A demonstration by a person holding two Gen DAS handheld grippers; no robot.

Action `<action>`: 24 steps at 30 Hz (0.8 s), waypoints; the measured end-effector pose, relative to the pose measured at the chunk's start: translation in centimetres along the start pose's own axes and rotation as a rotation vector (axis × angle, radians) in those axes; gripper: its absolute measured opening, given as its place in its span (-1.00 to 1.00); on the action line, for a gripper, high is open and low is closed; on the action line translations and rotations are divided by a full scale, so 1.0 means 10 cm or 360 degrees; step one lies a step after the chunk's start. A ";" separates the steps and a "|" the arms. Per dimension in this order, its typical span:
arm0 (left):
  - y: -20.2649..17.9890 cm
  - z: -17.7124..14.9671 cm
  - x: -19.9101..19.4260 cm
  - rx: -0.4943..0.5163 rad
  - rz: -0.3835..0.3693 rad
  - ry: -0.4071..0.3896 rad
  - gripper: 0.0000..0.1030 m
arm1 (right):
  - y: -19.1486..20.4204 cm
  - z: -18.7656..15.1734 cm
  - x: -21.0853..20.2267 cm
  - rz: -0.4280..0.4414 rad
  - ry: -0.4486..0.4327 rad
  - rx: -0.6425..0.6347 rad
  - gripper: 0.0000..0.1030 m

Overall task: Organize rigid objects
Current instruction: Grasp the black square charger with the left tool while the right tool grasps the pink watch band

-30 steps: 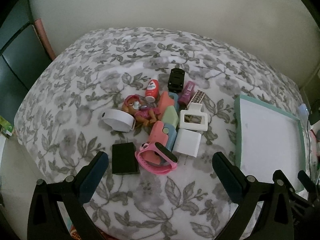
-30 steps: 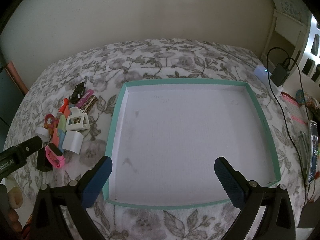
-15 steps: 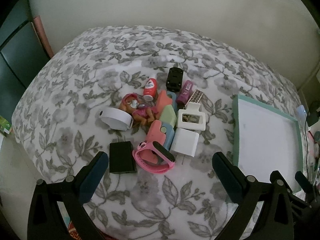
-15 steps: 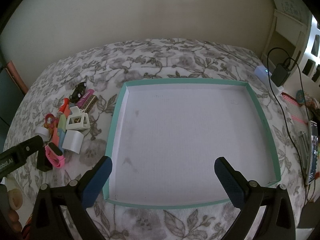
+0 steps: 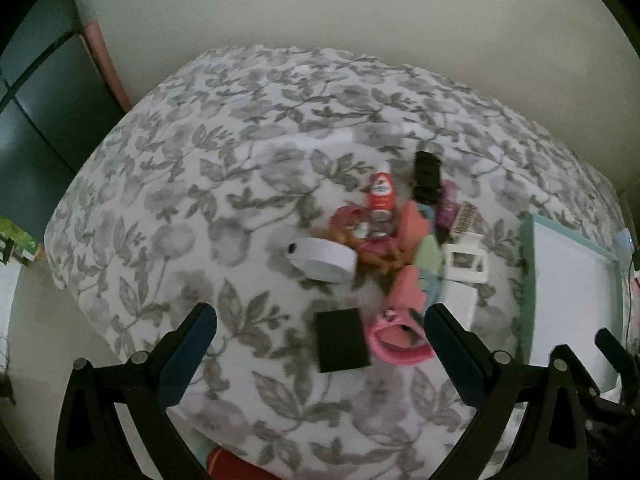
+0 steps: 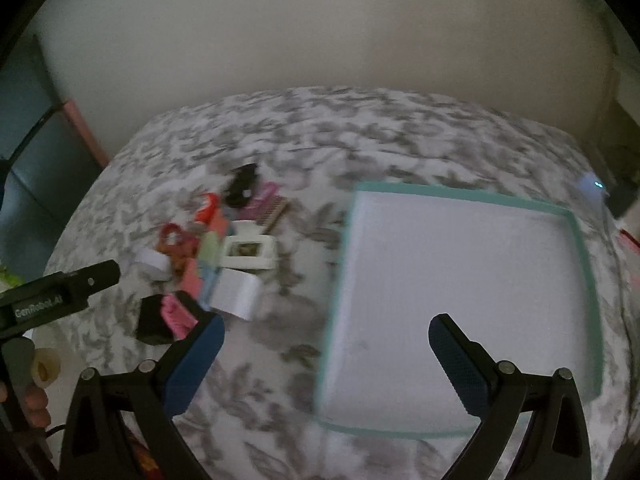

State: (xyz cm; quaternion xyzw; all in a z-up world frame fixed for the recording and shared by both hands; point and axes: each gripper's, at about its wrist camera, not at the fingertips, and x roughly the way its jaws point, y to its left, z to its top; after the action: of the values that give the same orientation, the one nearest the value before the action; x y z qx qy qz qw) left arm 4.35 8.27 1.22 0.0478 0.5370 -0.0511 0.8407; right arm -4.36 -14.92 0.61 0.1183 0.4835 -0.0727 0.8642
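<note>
Hovering above the floral bed (image 5: 208,184), the left tool (image 5: 320,340) gapes wide and empty, with the black block (image 5: 341,339) between its fingers and the pink band (image 5: 396,340) beside its right finger. The right tool (image 6: 326,350), likewise spread and empty, straddles the near-left edge of the teal tray (image 6: 584,256); the clutter lies left of it.

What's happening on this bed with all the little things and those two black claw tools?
A person holds a two-finger gripper in each hand over a floral bedspread. Both the left gripper and the right gripper are open and empty. A pile of small objects lies beside a teal-rimmed tray with nothing in it. Nothing has been picked up yet.
</note>
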 end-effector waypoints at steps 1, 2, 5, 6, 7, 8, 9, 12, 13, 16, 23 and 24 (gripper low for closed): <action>0.04 -0.01 0.04 -0.0005 -0.0001 0.0014 1.00 | 0.07 0.01 0.04 0.0016 0.0008 -0.0016 1.00; 0.07 -0.03 0.09 -0.0008 0.0003 0.0034 1.00 | 0.15 0.02 0.10 0.0028 0.0021 -0.0032 1.00; 0.20 -0.09 0.30 -0.0041 0.0028 0.0107 1.00 | 0.34 0.00 0.28 0.0073 0.0084 -0.0067 1.00; 0.22 -0.10 0.36 -0.0057 0.0025 0.0127 1.00 | 0.38 -0.01 0.33 0.0083 0.0102 -0.0076 1.00; 0.26 -0.11 0.42 -0.0079 0.0015 0.0149 1.00 | 0.44 -0.02 0.38 0.0094 0.0120 -0.0090 1.00; 0.29 -0.13 0.47 -0.0103 0.0007 0.0164 1.00 | 0.49 -0.04 0.44 0.0101 0.0136 -0.0109 1.00; 0.31 -0.13 0.50 -0.0119 0.0003 0.0171 1.00 | 0.55 -0.05 0.49 0.0107 0.0157 -0.0127 1.00; 0.39 -0.14 0.55 -0.0184 -0.0009 0.0178 1.00 | 0.67 -0.09 0.62 0.0176 0.0207 -0.0128 1.00; 0.42 -0.15 0.55 -0.0207 -0.0013 0.0174 1.00 | 0.69 -0.10 0.66 0.0194 0.0224 -0.0117 1.00; 0.53 -0.15 0.54 -0.0273 0.0019 0.0155 1.00 | 0.75 -0.10 0.77 0.0244 0.0263 -0.0064 1.00; 0.80 -0.18 0.61 -0.0450 0.0029 0.0136 1.00 | 0.86 -0.11 0.93 0.0340 0.0321 0.0113 0.98; 0.81 -0.19 0.63 -0.0456 0.0027 0.0140 1.00 | 0.87 -0.12 0.95 0.0352 0.0330 0.0143 0.94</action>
State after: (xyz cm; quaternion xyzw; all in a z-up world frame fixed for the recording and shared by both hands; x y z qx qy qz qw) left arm 6.39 16.36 -5.04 -0.0659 0.5747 0.0354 0.8149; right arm 1.74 -6.37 -6.96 0.2162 0.5504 0.0138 0.8063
